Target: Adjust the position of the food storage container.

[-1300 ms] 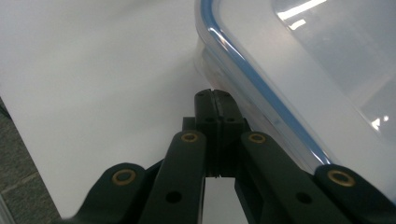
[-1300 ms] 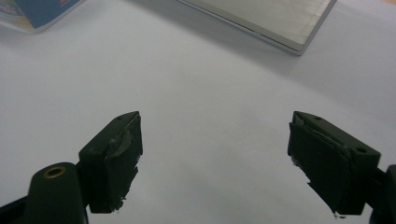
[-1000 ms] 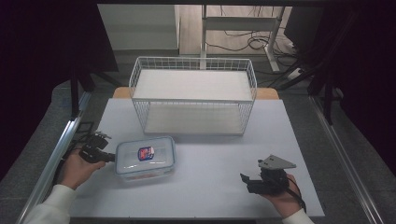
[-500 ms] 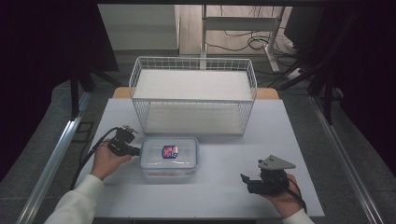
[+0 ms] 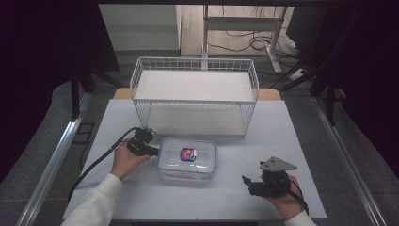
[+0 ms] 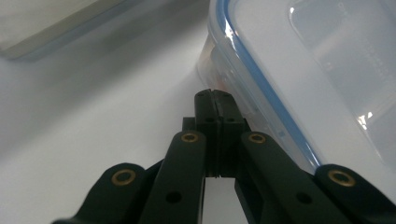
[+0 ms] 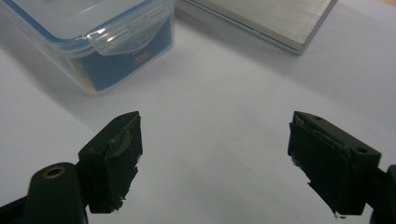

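The table (image 5: pixel 282 141) has a pale, smooth and matte top of rectangular shape. At its far edge, in the middle, stands a white wire basket (image 5: pixel 195 96), a long box of thin grid wires with a flat light board as floor. In front of the basket, a little left of the middle of the surface, lies the plastic container (image 5: pixel 188 158): a clear, glossy box with rounded corners, a lid with a blue seal line and a small red and blue label on top. The left hand (image 5: pixel 123 162) comes in from the near left corner in a white sleeve, the forearm going diagonally toward the middle. It holds the left gripper (image 5: pixel 150 150) low and nearly level, and the tip is against the left short side of the container, just under the rim of the lid. Its black jaws are pressed together with nothing between them. The right hand (image 5: pixel 284 200) rests near the near right corner, well apart from the container. The right gripper (image 5: pixel 247 181) points left toward the container, with a grey three-cornered plate on top. Its jaws stand wide apart and empty over bare surface.
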